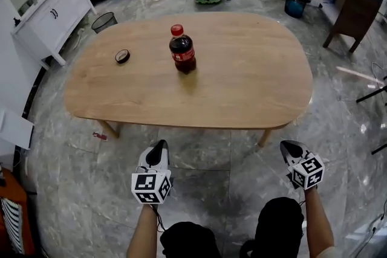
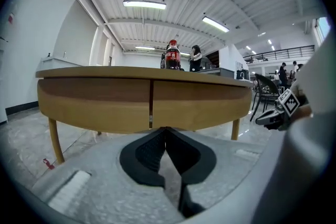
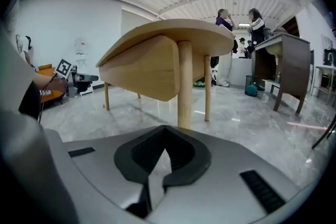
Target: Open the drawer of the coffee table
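Left gripper view: the fingers [image 2: 148, 153] of the left gripper [image 2: 166, 129] are pressed together, and nothing is held between them. Straight beyond the fingertips, and apart from them, the bench [image 2: 142, 72] is seen from low down. The drawer [image 2: 97, 101] front is set under the bench top and is split by a vertical seam [image 2: 151, 102] directly ahead of the fingertips. Higher and farther off, a cola bottle [image 2: 172, 55] is stood upright on the bench top.

On the right gripper [image 3: 166, 128] the fingers [image 3: 185, 157] are likewise closed together and empty. A bench leg [image 3: 185, 86] is seen right ahead of them and is not touched.

In the head view both grippers are held over the grey floor [image 1: 199, 154], short of the bench's near edge. The left one is pointed toward the middle of that edge, the right one toward its right end. Beyond the left fingers, to the bottle's left, a small dark round object [image 1: 122, 56] is laid on the bench.
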`<state>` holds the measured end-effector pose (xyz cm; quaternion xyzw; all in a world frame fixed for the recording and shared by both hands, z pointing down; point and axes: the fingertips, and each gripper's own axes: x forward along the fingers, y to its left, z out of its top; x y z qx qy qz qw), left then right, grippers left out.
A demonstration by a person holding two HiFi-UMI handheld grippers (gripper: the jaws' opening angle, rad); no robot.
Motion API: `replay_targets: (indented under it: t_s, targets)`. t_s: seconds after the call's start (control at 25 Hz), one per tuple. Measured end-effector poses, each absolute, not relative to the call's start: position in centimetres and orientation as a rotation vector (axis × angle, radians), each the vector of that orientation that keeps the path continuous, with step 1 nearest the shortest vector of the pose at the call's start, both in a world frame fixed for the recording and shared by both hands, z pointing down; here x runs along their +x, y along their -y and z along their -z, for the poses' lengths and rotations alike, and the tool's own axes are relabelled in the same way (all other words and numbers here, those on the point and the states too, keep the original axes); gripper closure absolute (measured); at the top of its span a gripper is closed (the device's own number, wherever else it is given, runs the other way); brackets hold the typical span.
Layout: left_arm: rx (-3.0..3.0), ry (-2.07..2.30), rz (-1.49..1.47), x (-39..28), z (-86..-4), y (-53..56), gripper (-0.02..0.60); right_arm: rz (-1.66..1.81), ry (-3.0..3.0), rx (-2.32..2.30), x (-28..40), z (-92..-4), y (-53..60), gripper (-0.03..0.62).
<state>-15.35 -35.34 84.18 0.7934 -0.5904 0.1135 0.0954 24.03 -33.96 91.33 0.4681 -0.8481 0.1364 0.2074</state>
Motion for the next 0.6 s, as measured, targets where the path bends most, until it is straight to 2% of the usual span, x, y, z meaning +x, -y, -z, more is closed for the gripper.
replay_targets:
  t_s: [0.2,0.4,0.6]
  targets:
    - [2.373,1.753,-0.370,-15.1,-84.2,37.2,0.571,-0.350,2.444,1.338,24.2,-88.2,35.1,0.579]
    - [2.361,1.769,-0.261,-15.2,-83.6,38.4,0.568,-0.347,2.505,1.324,24.3,-86.5,35.9,0.577]
    - [2.349,1.796,-0.223,-14.7,-83.2,39.2,0.482,-0.354,2.548,1.329,25.2,-85.1,36.6,0.520]
